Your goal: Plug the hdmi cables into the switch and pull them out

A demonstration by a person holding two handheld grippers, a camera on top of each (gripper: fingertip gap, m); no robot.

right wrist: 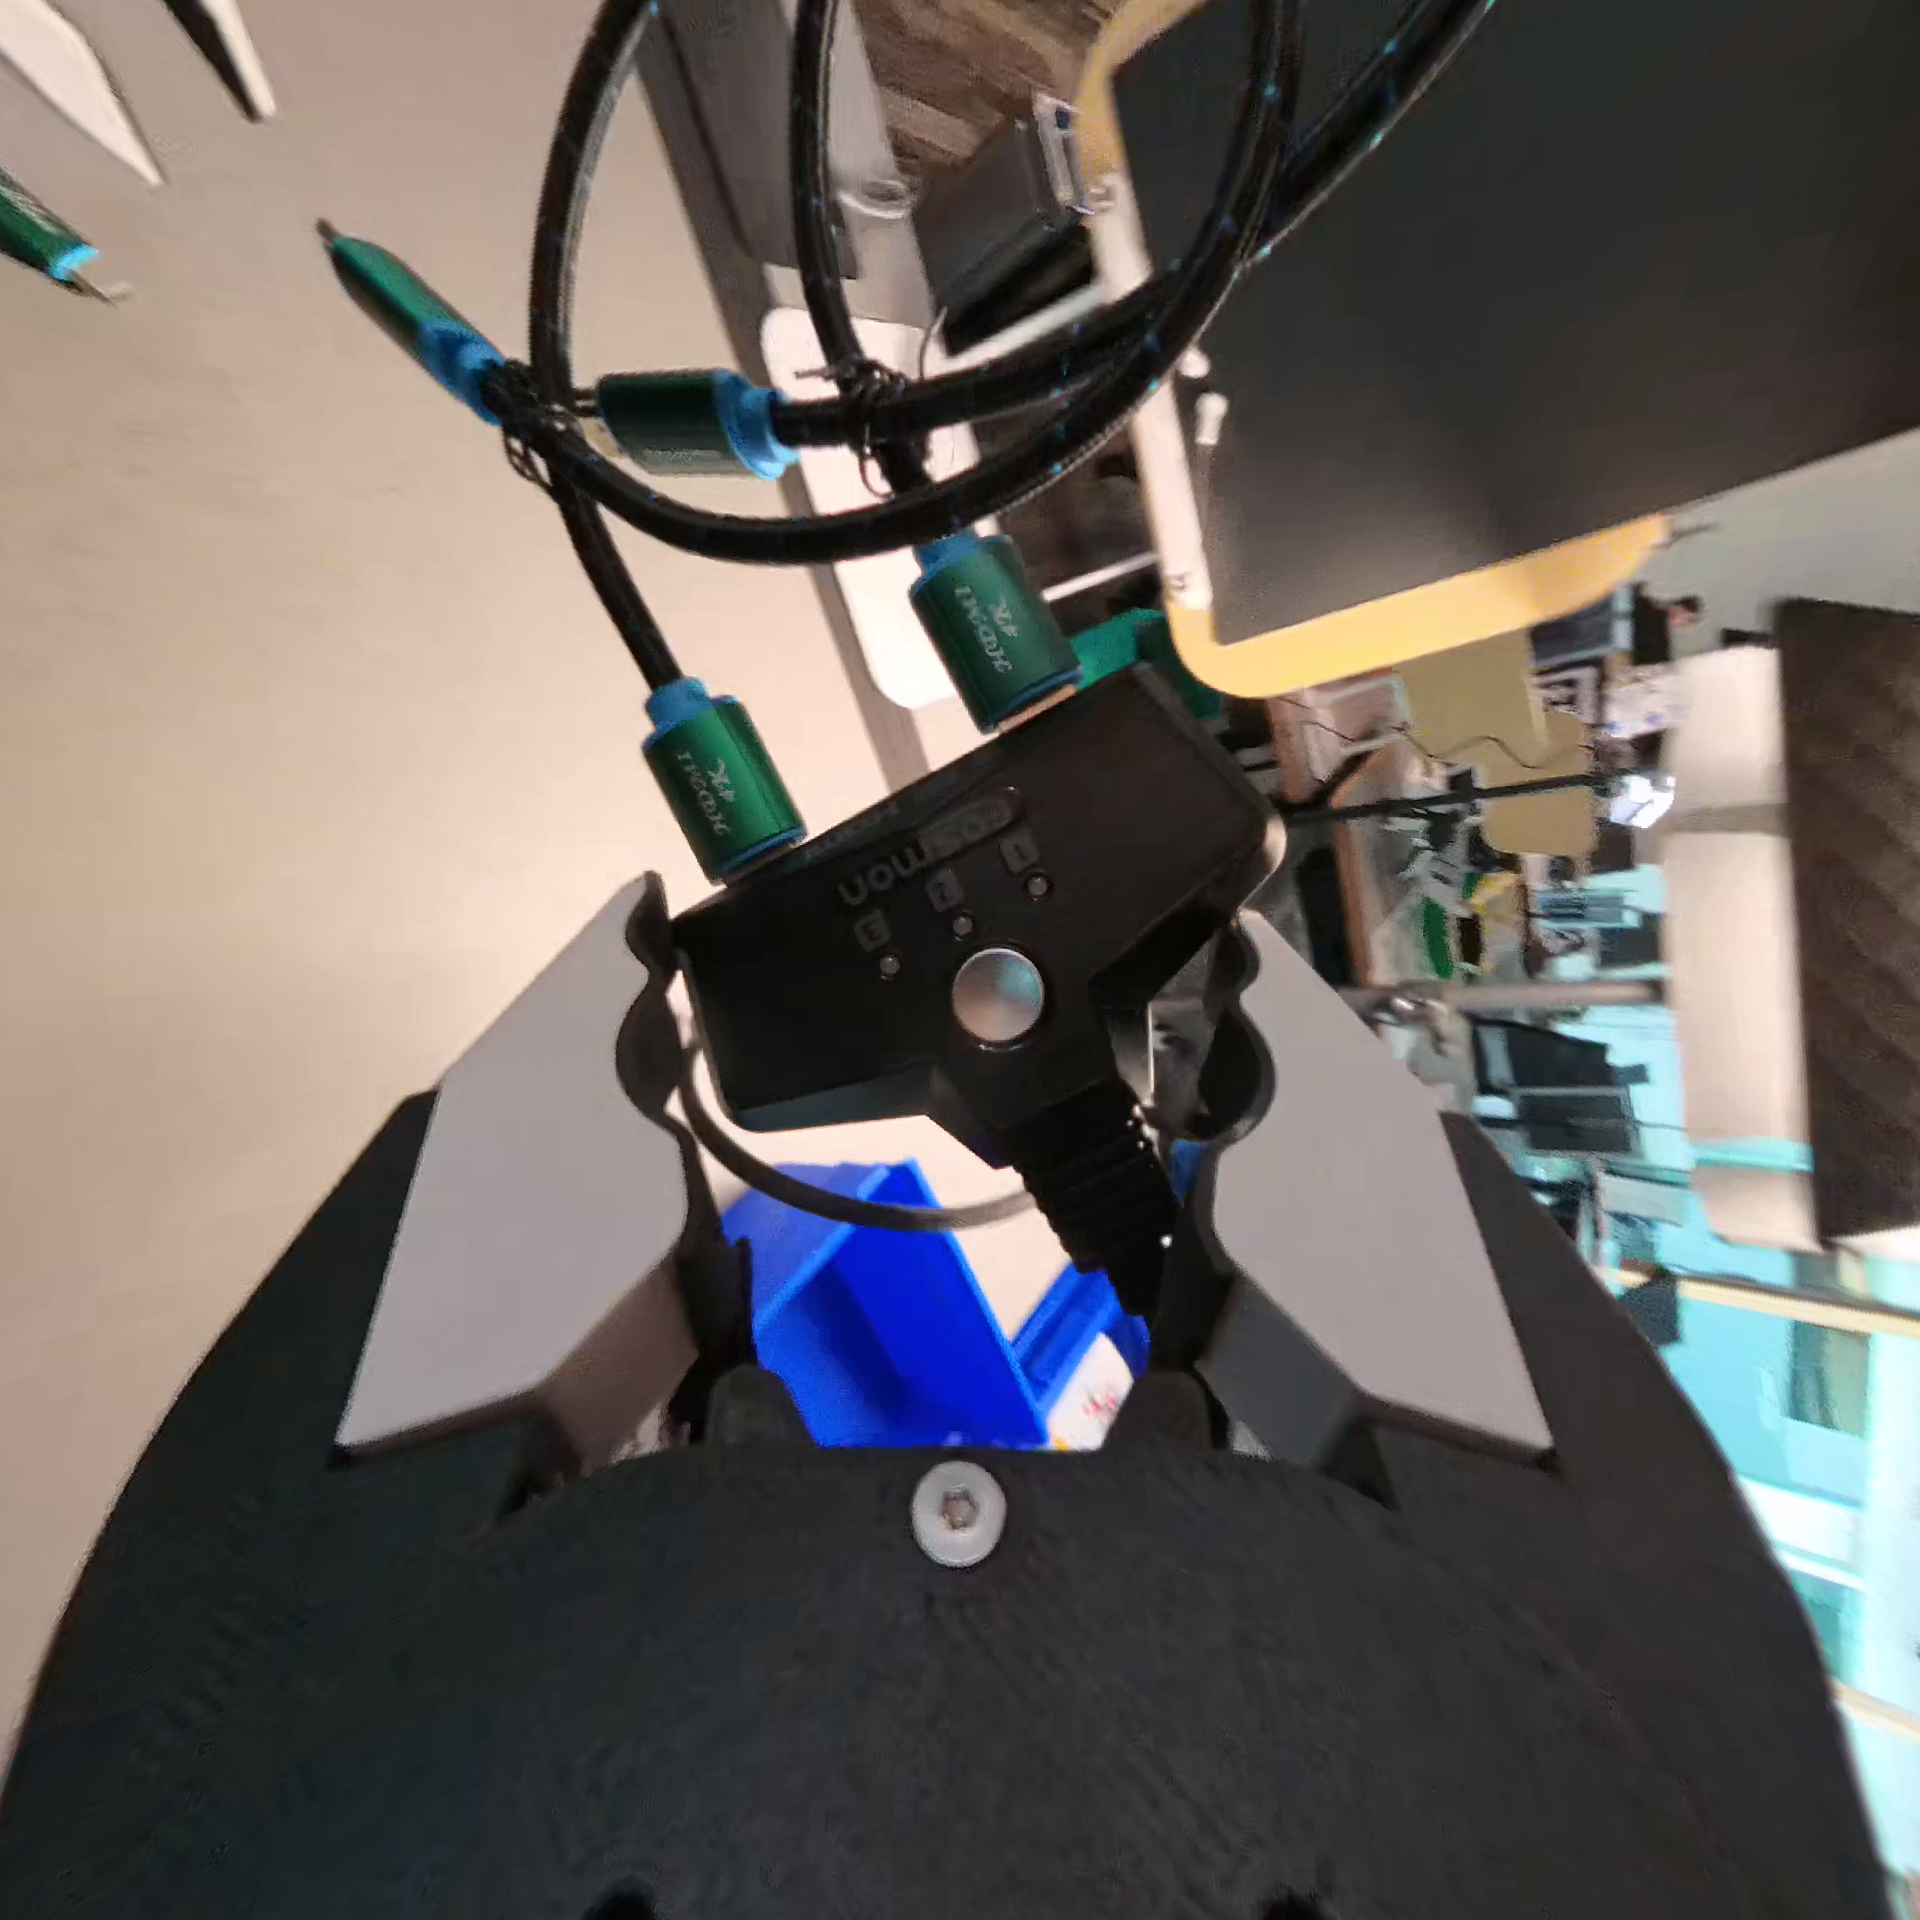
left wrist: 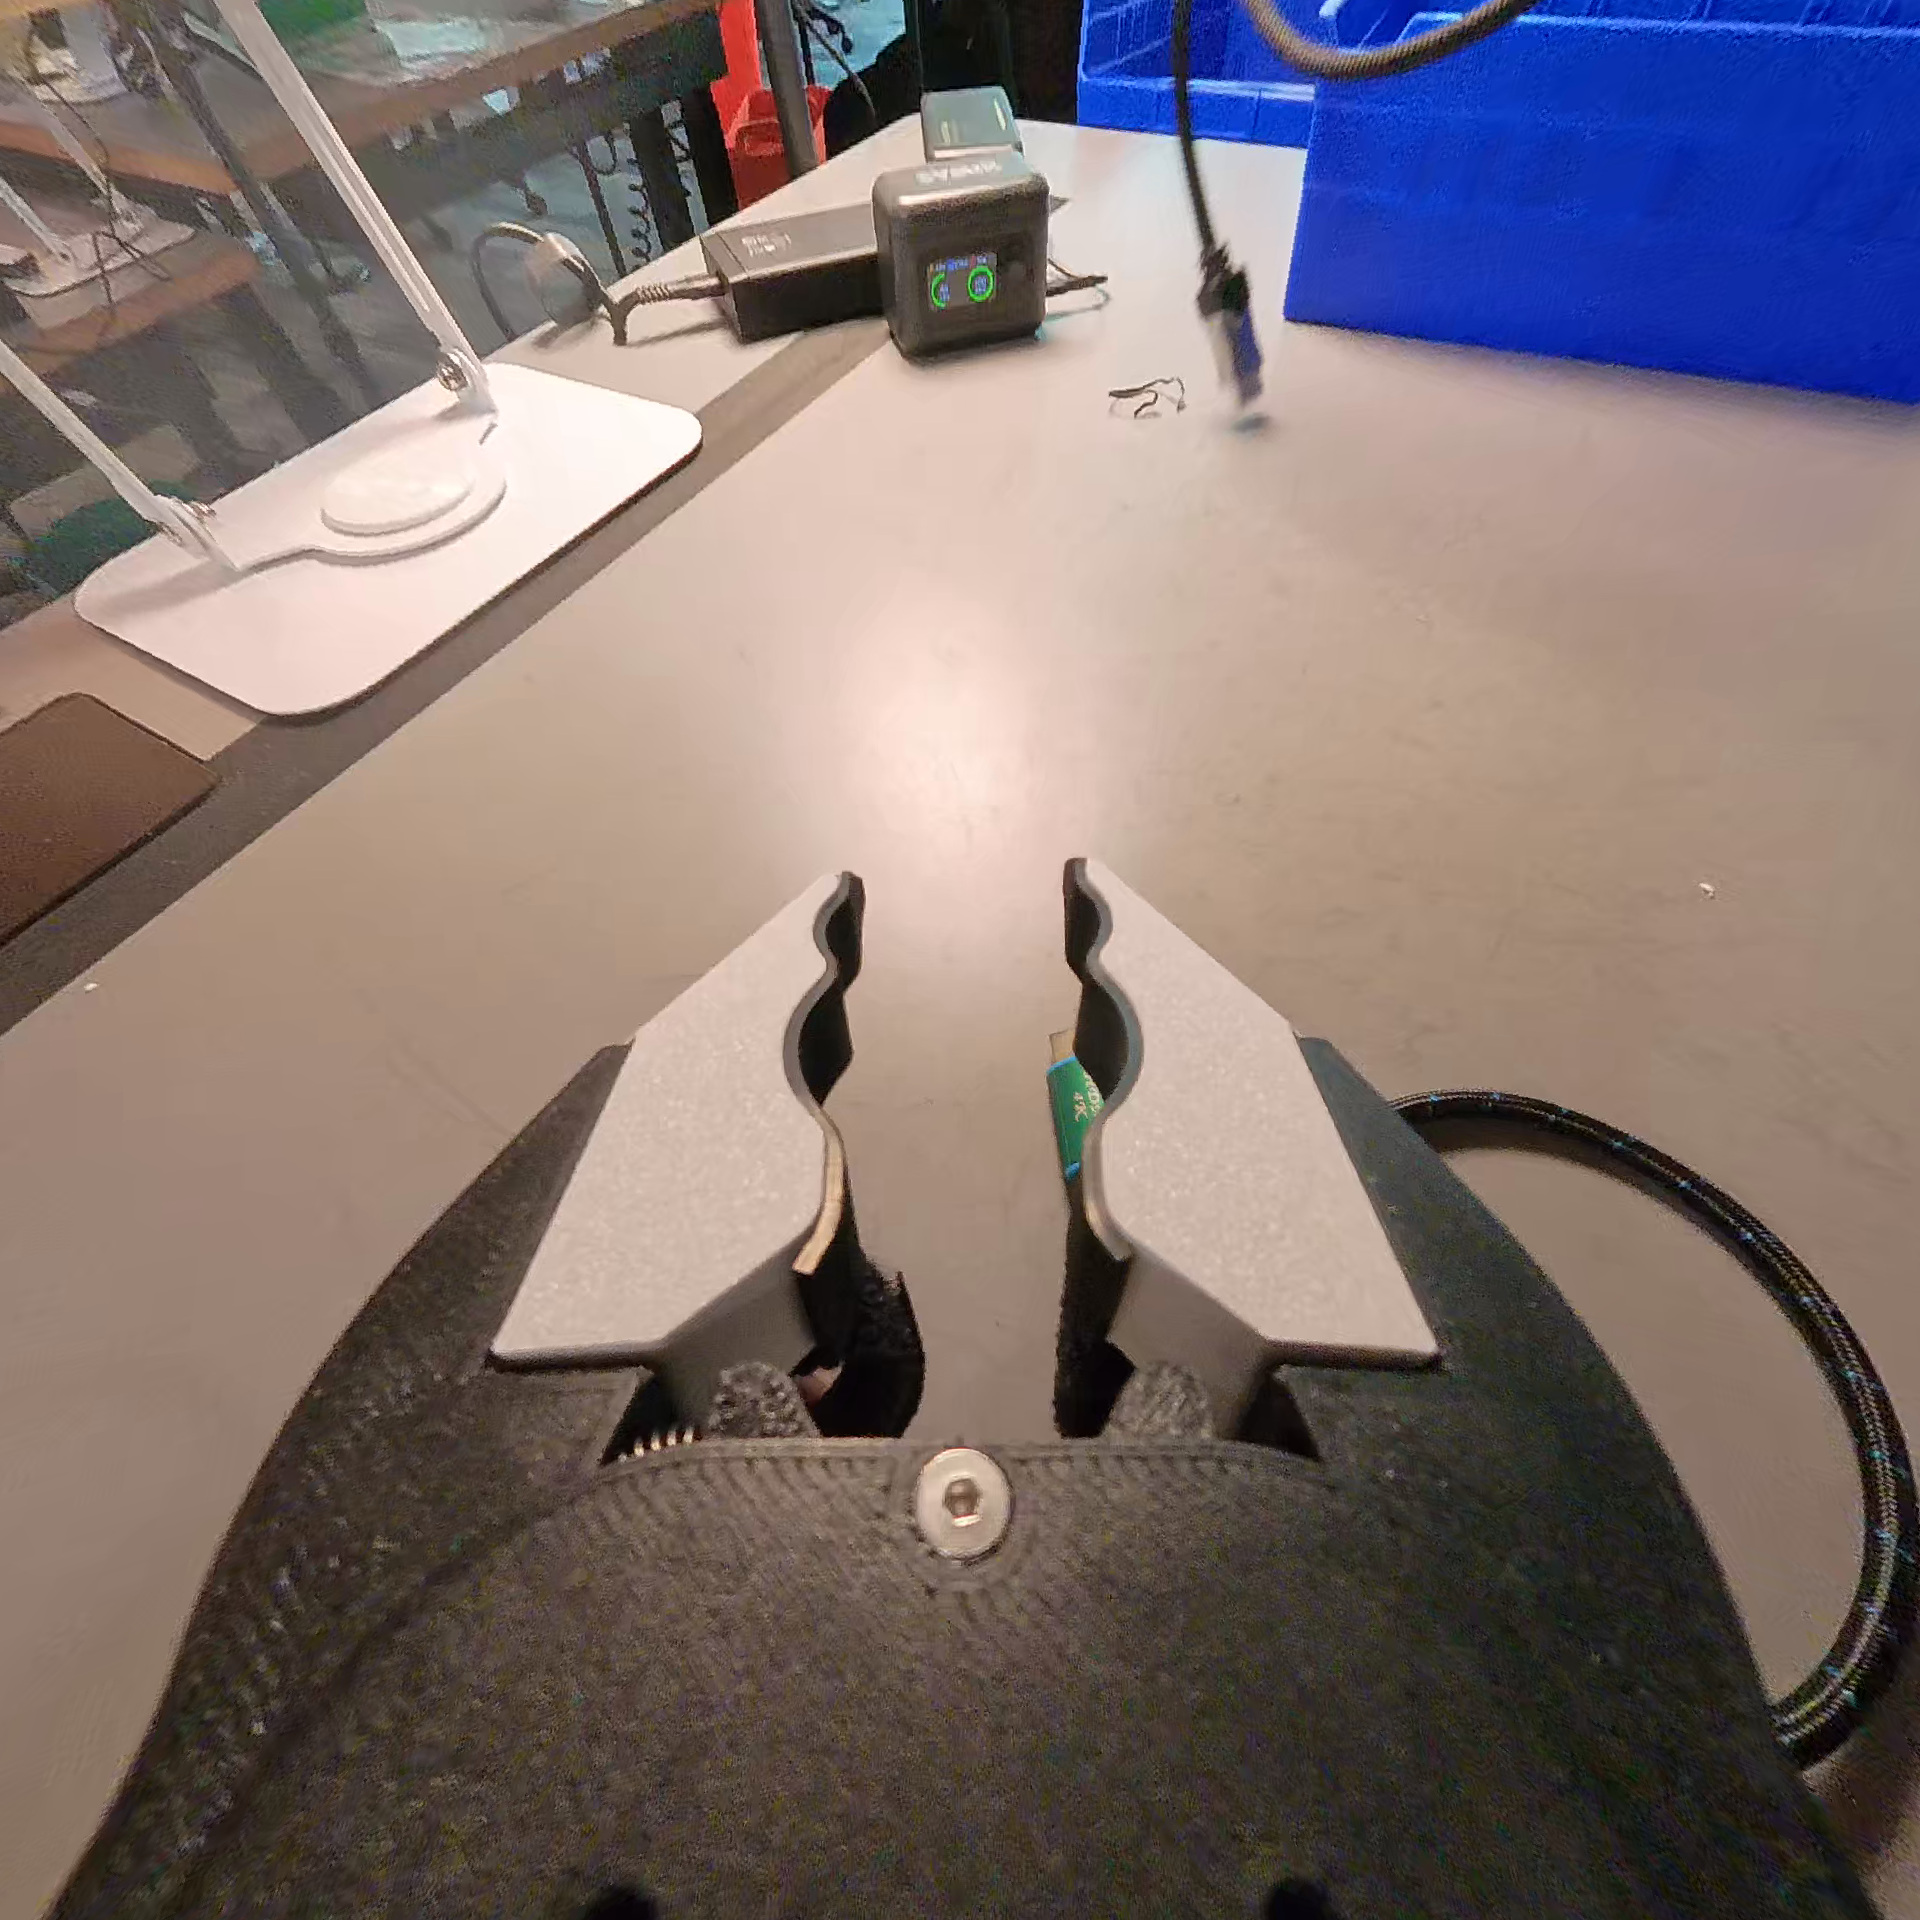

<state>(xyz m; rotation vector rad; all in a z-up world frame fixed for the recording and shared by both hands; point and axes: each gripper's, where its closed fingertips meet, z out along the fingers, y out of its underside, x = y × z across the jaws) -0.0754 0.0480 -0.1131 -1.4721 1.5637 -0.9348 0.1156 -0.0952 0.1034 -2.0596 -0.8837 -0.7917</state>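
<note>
Right gripper [right wrist: 951, 935] was clamped on the black switch [right wrist: 971, 935], lifted off the table [right wrist: 260, 623]; two green HDMI plugs [right wrist: 722, 784] sat in its far edge, with loose plugs [right wrist: 681, 421] dangling beyond. Left gripper [left wrist: 961, 894] stood apart, empty, with a green plug [left wrist: 1070, 1117] lying under its right finger on the table [left wrist: 935, 644]. A blue bin [left wrist: 1610, 187] stood far right.

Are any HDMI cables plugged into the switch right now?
Yes, two. Two green plugs sit seated in the black switch, held by the right gripper.
</note>
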